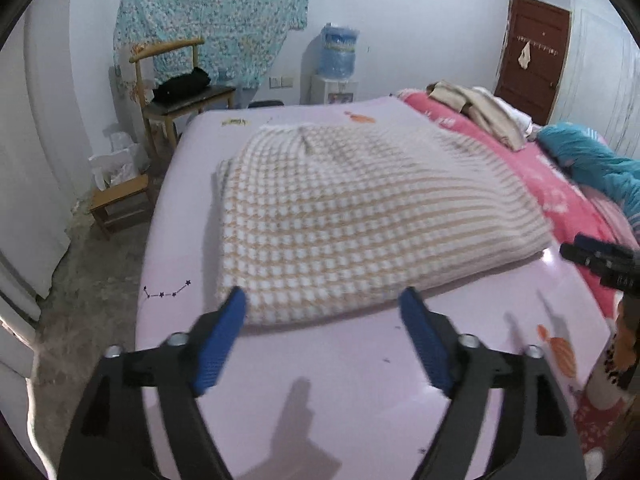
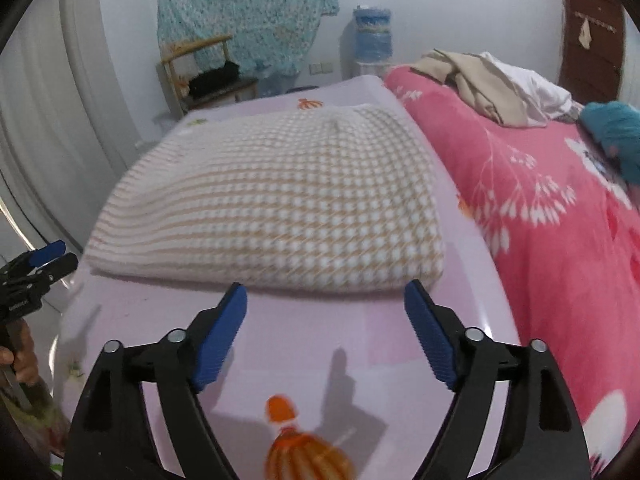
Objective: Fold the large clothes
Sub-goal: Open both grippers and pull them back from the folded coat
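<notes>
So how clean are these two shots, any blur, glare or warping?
Left wrist view: the checked garment looks motion-smeared, walls bow from fisheye. Right wrist view: similar smear on the garment, finger shadows fall on the pink sheet, and a small glare streak sits at its right edge.

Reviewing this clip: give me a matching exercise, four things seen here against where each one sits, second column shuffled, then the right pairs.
Things:
1. checked garment
2. black bag
3. water bottle
4. beige clothes

Places:
A. on the pink floral blanket
B. folded on the lilac table
C. on the wooden chair
D. on the white dispenser by the far wall

Pairs: 1-B, 2-C, 3-D, 4-A
</notes>
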Tool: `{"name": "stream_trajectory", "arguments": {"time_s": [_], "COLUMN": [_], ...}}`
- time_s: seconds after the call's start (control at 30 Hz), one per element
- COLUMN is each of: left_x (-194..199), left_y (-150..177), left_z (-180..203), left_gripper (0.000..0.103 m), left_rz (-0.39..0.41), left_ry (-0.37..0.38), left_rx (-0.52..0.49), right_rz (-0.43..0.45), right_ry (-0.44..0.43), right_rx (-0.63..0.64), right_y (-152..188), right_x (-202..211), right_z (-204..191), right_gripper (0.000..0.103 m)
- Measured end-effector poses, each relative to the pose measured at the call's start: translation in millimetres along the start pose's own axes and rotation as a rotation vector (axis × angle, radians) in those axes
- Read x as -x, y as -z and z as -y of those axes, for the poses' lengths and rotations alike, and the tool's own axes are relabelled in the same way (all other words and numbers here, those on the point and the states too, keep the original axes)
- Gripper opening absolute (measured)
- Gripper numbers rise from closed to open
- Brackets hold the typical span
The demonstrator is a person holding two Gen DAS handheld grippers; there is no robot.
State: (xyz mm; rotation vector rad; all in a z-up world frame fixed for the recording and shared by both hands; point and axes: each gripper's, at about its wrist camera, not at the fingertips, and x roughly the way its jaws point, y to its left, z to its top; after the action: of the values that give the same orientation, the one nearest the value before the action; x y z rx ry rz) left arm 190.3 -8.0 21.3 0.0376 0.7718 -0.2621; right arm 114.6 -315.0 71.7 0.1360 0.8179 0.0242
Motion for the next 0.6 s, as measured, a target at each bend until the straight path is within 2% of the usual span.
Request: {"name": "stream_trajectory", "arguments": {"time_s": [0.1,0.2,0.33,0.47,0.6], "left_x": [25.5,38.0,43.8,39.7,32.6], "left_y": [-0.3,-4.7,-10.8,-16.4,-21.0], "left_z": [16.7,30.1,44.2,52.3,58.3], "left_gripper": [0.098,0.098,0.098,0.098,0.098], "left_rz": [0.083,0.146,0.165,0.183,0.176], "left_ry": [-0.07,-0.11,-0.134,-0.217,-0.25], "left_rx": [-0.016,-0.03,-0.004,0.024,0.034], "right_rz": [0.057,0.125,0.191,0.245,0.234], "right_ry": [0.019,0.084,0.149,0.154,0.126], "right_rx": [0.004,0.062,0.141,0.106,0.072], "right_y": [8.4,7.9,5.0,-0.2,-4.8], "right_x": [20.1,30.8,46.2,54.9,49.5], "right_z": [-11.7,-24.1,-39.2,-38.6,-33.0], "right_gripper": [0.093,0.095,0.095,0.095,0.095]}}
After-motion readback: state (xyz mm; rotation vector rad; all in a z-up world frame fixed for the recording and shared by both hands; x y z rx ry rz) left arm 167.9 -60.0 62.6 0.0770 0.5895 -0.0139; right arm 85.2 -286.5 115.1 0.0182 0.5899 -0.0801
